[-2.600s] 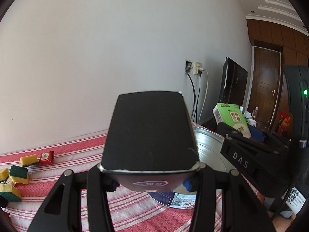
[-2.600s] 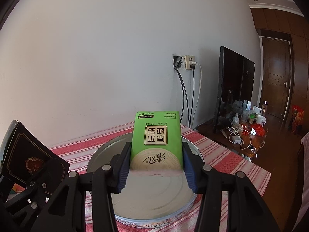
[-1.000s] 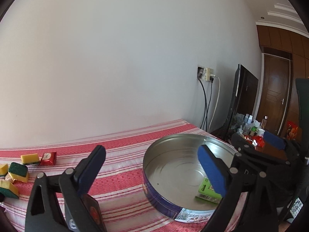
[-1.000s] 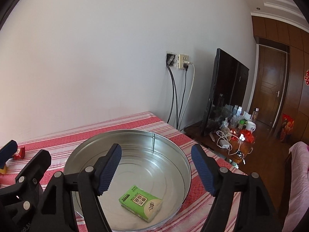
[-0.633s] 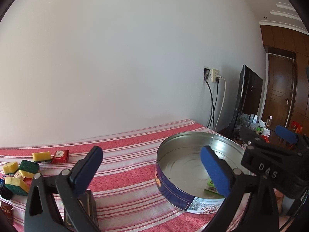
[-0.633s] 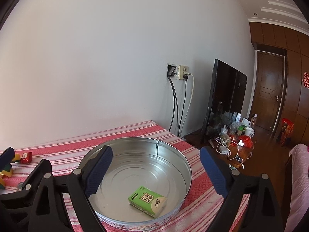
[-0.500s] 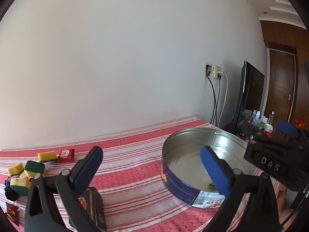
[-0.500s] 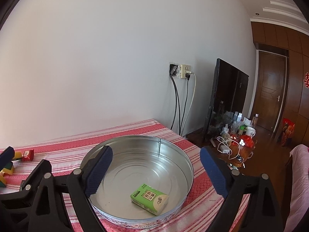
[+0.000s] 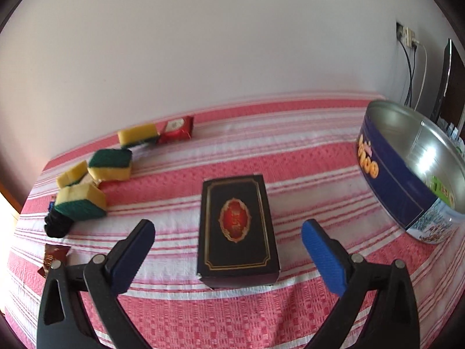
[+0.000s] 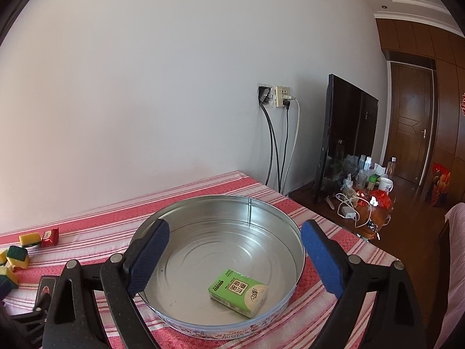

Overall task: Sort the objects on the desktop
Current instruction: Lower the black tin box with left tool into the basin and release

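On cloth, black box (image 9: 237,226) now released; left gripper (image 9: 228,250) jaws wide; right gripper (image 10: 234,254) jaws wide.

A lived-in room of a home is shown. A table is covered by a red-and-white striped cloth (image 10: 96,229) and stands against a plain white wall. A wall socket (image 10: 276,96) with plugged cables is seen past the table's far right corner, beside a flat dark television (image 10: 348,133). A low wooden table (image 10: 363,215) cluttered with bottles, a mug and chargers is seen under it, and a panelled wooden door (image 10: 412,122) beyond.
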The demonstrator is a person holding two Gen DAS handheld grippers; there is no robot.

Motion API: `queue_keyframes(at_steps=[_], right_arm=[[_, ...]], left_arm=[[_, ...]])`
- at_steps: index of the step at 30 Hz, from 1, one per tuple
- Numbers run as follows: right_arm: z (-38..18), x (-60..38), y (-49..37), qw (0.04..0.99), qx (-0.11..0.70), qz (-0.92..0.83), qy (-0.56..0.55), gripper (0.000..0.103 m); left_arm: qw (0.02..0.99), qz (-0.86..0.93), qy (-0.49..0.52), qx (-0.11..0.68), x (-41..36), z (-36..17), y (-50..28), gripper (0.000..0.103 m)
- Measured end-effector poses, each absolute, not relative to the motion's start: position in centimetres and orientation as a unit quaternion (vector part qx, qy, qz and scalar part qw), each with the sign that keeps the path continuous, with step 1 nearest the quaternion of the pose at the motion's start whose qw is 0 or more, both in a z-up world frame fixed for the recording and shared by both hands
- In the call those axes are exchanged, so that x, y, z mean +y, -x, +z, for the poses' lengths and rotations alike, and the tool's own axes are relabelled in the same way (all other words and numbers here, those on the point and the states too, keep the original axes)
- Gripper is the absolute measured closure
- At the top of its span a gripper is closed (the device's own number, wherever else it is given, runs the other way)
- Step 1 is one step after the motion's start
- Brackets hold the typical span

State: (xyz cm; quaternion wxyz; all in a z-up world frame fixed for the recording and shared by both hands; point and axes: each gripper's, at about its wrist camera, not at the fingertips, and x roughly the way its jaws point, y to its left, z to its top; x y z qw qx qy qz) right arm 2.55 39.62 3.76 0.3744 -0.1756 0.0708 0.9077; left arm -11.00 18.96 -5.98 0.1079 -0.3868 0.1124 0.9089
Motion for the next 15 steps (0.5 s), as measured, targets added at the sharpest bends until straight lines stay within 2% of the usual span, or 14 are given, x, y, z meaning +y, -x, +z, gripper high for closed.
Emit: queue_keyframes(at_steps=[1,3,4,6,9,15], right_arm=[[3.9,39.4,-2.6,0.377,0.066,0.907,0.175,0.009],[4.2,39.1,-2.9,0.382,0.055,0.907,0.170,0.009],[4.3,39.0,-3.1,0.385,0.051,0.906,0.168,0.009],[4.7,38.8,-3.4,0.390,0.043,0.905,0.163,0.009],[5.0,38.8,-3.7,0.390,0.041,0.906,0.158,0.009],[5.1,39.1,-3.8,0.391,0.044,0.906,0.158,0.009]], left_arm=[[0.110,0.903,0.399,0.119,19.4,-6.7,11.3,0.003],[0.127,0.890,0.422,0.115,19.9,-8.2,11.6,0.021],[0.135,0.881,0.440,0.106,20.1,-8.9,12.0,0.043],[0.156,0.877,0.450,0.067,19.5,-9.2,12.2,0.046],[0.166,0.882,0.438,0.054,19.7,-8.3,11.9,0.047],[0.220,0.910,0.350,0.035,22.3,-3.1,9.6,0.047]])
